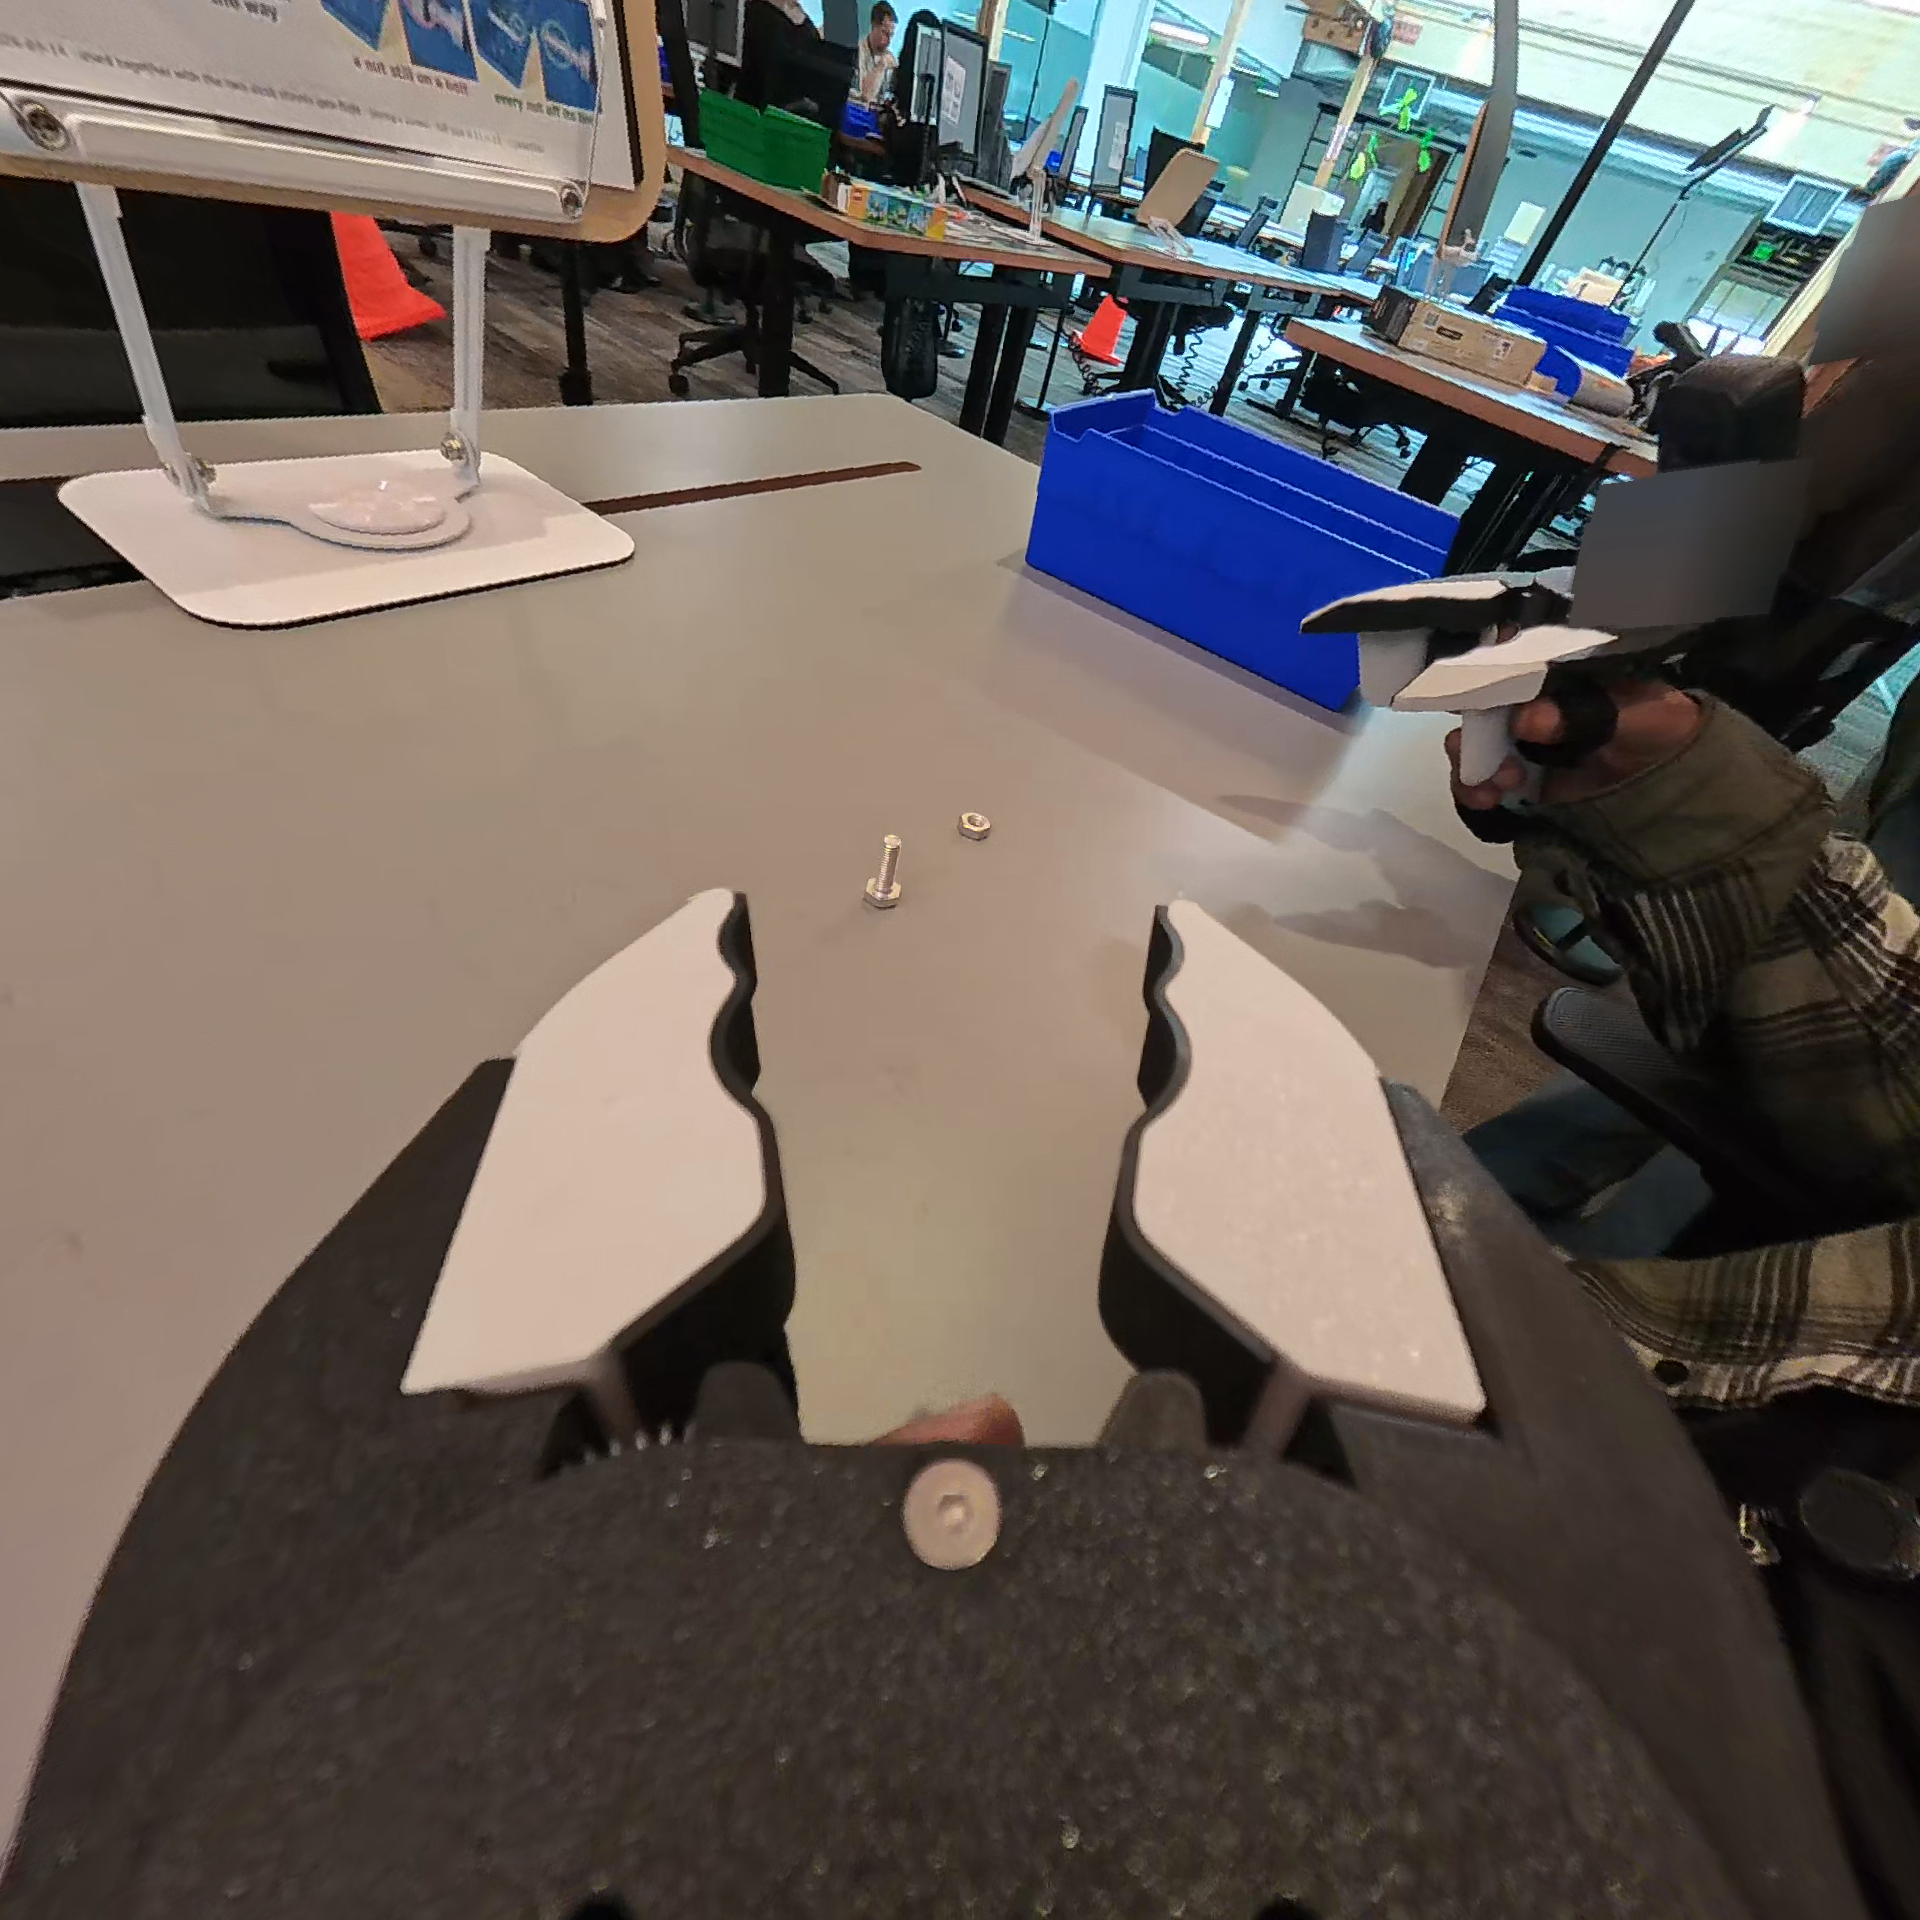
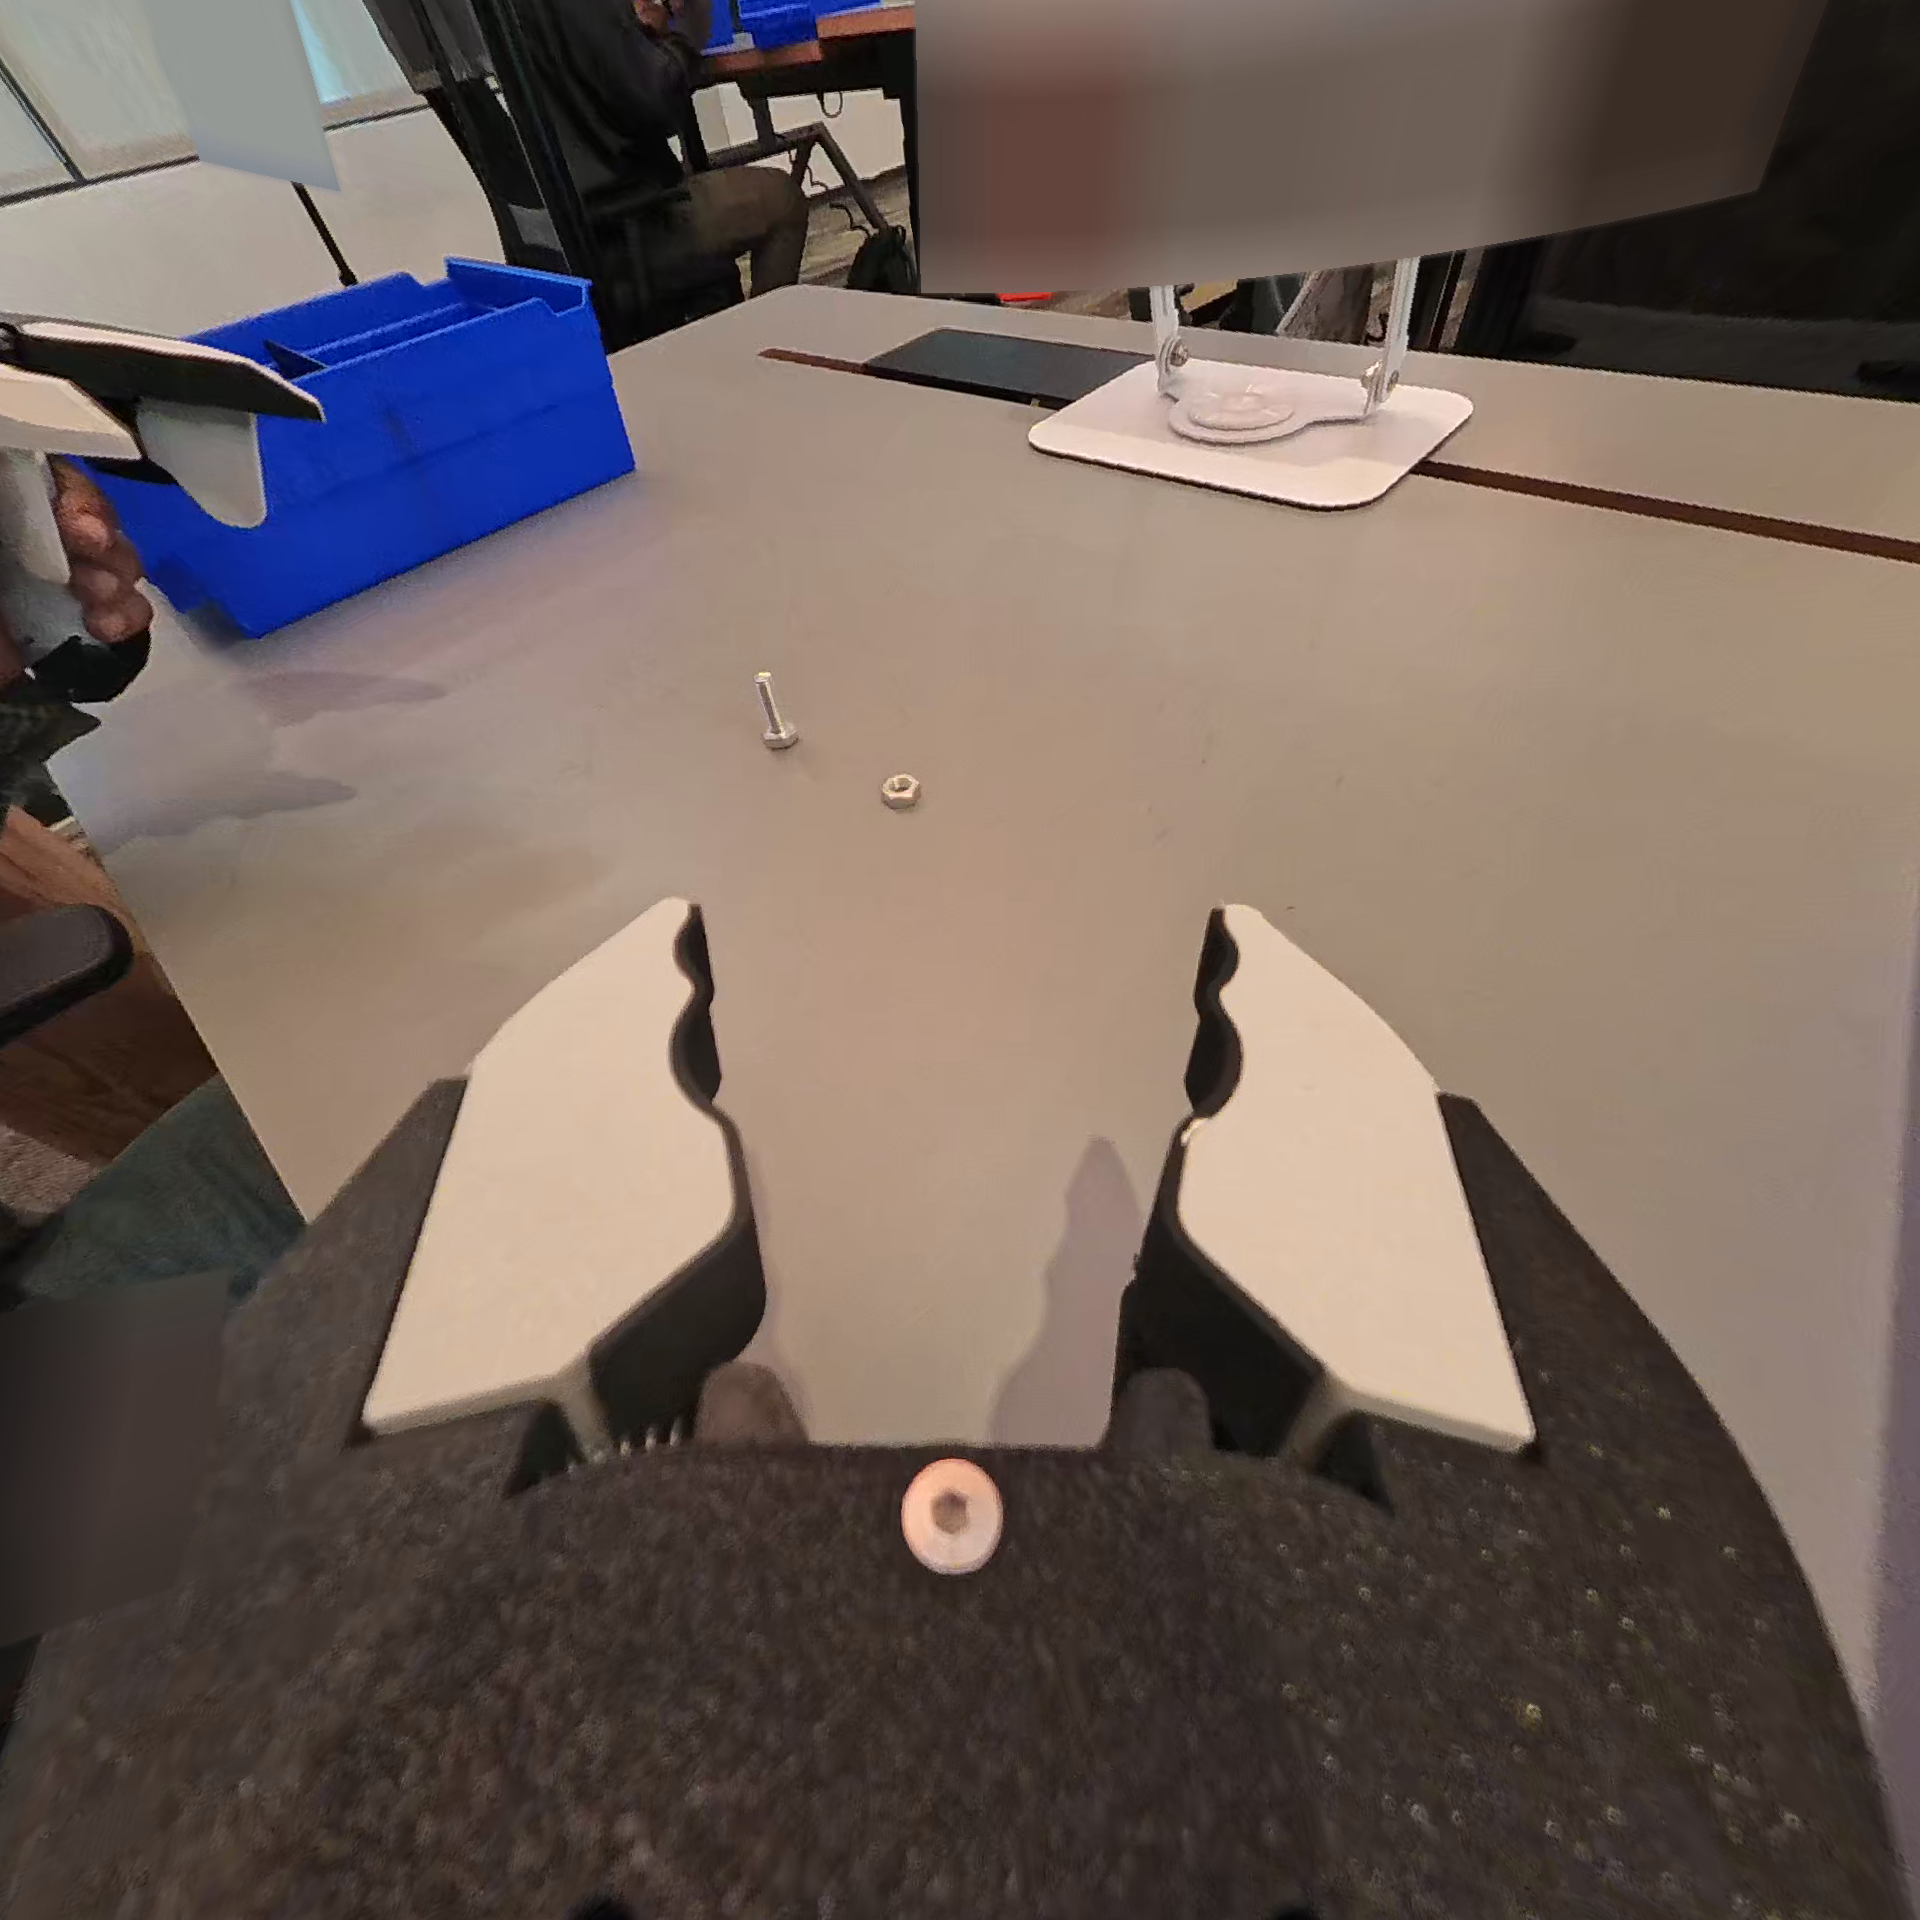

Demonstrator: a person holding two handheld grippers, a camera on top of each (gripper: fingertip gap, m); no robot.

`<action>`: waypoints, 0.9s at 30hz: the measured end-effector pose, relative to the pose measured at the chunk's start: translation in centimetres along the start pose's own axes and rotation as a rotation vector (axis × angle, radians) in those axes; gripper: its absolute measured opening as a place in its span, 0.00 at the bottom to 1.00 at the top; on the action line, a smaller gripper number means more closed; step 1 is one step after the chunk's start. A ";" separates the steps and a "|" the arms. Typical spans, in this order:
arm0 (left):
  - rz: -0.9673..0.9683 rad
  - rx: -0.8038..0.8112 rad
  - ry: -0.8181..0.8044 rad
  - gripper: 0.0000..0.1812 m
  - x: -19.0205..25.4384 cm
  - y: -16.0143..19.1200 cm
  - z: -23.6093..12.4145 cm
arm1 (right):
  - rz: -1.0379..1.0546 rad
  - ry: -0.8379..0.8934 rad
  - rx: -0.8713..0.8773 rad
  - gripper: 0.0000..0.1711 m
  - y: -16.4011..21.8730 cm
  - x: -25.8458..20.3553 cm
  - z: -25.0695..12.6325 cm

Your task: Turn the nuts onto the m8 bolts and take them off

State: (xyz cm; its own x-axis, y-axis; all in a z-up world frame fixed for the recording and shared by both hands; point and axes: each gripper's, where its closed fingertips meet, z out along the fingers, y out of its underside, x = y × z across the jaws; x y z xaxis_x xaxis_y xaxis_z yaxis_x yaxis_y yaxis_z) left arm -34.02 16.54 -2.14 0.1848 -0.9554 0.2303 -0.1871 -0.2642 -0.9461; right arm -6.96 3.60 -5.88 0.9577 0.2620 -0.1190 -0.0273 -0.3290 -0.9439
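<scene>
Left wrist view, left to right. Upper left: white stand base [image 1: 343, 540] with two slanted legs, holding an instruction board [image 1: 312, 94]; sits on grey tabletop [image 1: 312, 831]. Lower centre: left gripper [image 1: 948, 925], fingers wide apart, nothing between them, hovering over bare tabletop. Just past the fingertips, centre frame: bolt [image 1: 883, 875] standing on its hex head, threads up. Nut [image 1: 974, 826] lying flat just right of and beyond bolt, apart from it, not threaded on. Right of centre, upper: blue bin [image 1: 1226, 530] near tabletop's far edge. Far right: right gripper [image 1: 1351, 660] held in a hand [image 1: 1558, 748], plaid sleeve below; fingers look nearly edge-on here, gap hard to judge from this view. Blurred patches above it.

Right wrist view, left to right. Far left edge: left gripper [image 2: 281, 457] seen from the side, hand [image 2: 99, 571] on its grip. Upper left: blue bin [image 2: 416, 447]. Centre: bolt [image 2: 774, 712] upright on head, nut [image 2: 902, 792] flat to its lower right, close but not touching. Lower centre: right gripper [image 2: 954, 920], fingers spread well apart, empty, short of both parts. Upper right: stand base [image 2: 1247, 436], dark flat slab [image 2: 997, 364] just left of it, dark slot line running along tabletop [image 2: 1455, 727].
</scene>
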 end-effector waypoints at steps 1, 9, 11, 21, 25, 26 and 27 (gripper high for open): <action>-0.006 -0.002 0.000 0.40 0.0 0.1 0.0 | 0.000 -0.003 -0.001 0.52 0.0 0.0 0.0; -0.021 -0.007 -0.022 0.40 -0.5 0.7 0.0 | 0.004 -0.010 0.010 0.52 -0.1 -0.2 0.3; -0.021 -0.001 -0.024 0.40 -0.5 0.7 -0.2 | 0.003 -0.008 0.009 0.52 -0.1 -0.2 0.3; -0.030 0.001 -0.034 0.40 -1.2 1.0 -0.8 | -0.007 -0.015 -0.004 0.52 0.0 -0.6 0.6; -0.026 -0.005 -0.034 0.40 -1.4 1.0 -0.7 | -0.001 -0.010 0.005 0.52 -0.1 -0.4 0.5; -0.016 -0.007 -0.040 0.40 -1.4 1.0 -0.7 | -0.003 -0.006 0.006 0.52 0.0 -0.3 0.5; -0.004 -0.007 -0.048 0.40 -1.5 1.0 -0.6 | -0.004 0.000 0.003 0.52 0.1 -0.2 0.5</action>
State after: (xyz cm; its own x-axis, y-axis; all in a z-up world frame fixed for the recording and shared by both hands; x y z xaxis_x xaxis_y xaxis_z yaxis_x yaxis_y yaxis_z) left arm -35.10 17.66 -3.34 0.2316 -0.9469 0.2231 -0.1926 -0.2694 -0.9436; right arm -7.27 3.98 -6.13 0.9578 0.2632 -0.1156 -0.0247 -0.3256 -0.9452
